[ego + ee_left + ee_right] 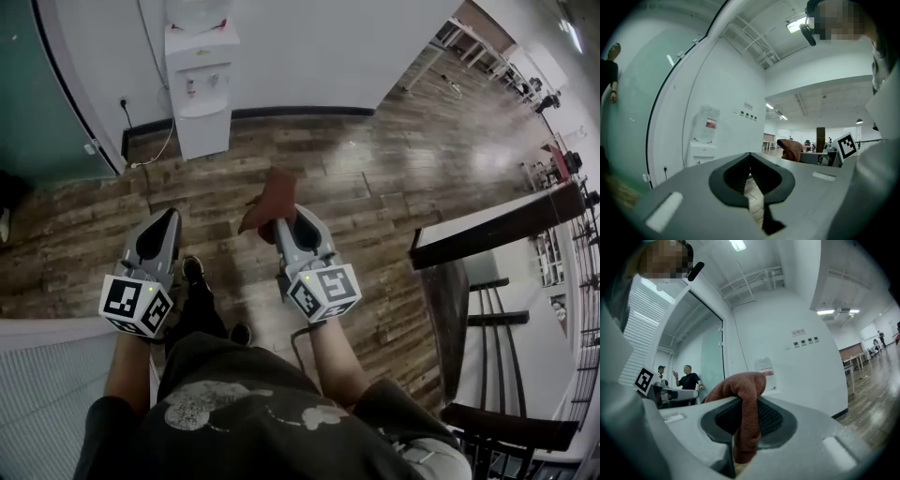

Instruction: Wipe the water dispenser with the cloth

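1. The right hand-held gripper (280, 228) pinches a reddish-brown terry cloth (269, 201). In the right gripper view, a fold of the cloth (743, 399) is clamped between the jaws of the right hand-held gripper (744, 427), and the rest bunches up above and to the left of them.
2. The left hand-held gripper (171, 221) is level with the right one and near it, on its left. Its jaws are pressed together at the tips with nothing between them. In its own view only a thin slit behind the tips of the left hand-held gripper (751, 180) shows the floor.
3. The white water dispenser (202, 92) stands well ahead of both hand-held grippers, slightly left of the left one, against the white wall, with a water bottle (195, 11) on top.
4. Wooden plank floor (394, 169) lies below both hand-held grippers, and a dark-edged desk (487, 228) stands off to the right of the right one.
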Demonstrator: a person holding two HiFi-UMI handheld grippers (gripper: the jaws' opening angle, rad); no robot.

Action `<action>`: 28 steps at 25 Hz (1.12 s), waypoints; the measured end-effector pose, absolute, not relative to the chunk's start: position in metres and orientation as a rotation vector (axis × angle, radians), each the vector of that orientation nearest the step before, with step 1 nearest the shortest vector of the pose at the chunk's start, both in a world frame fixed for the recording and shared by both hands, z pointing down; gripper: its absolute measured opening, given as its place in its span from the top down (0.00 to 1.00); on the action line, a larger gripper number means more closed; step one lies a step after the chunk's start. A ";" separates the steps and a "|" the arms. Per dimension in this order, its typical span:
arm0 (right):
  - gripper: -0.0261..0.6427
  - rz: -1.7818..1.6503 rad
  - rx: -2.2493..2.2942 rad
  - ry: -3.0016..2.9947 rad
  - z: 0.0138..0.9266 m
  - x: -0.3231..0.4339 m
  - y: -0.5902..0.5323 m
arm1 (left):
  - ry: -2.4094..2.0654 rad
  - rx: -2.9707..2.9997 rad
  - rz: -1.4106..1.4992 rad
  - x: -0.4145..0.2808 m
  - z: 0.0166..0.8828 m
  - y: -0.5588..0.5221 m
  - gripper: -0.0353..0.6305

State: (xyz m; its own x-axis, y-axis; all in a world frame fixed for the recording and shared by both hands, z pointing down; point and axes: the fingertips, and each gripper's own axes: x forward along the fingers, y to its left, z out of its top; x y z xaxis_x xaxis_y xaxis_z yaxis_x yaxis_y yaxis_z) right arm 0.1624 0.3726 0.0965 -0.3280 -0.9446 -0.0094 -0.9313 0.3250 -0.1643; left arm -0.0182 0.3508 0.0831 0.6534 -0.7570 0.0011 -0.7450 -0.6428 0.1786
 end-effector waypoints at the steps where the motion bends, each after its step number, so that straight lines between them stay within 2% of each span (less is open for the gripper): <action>1: 0.87 -0.202 -1.737 2.489 0.098 0.155 0.376 | -1.248 2.697 -0.104 -0.023 0.085 0.357 0.92; 28: 0.88 -0.217 -1.654 2.672 0.108 0.079 0.357 | -1.259 2.627 -0.162 -0.069 0.090 0.358 0.92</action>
State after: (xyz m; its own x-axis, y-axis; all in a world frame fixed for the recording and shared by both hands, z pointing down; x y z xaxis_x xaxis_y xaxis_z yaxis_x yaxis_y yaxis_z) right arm 0.0791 0.3567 0.1081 -0.4487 -0.8901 0.0793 -0.8913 0.4392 -0.1129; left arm -0.0694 0.3579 0.0899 0.6259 -0.7799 -0.0025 -0.7553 -0.6069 0.2474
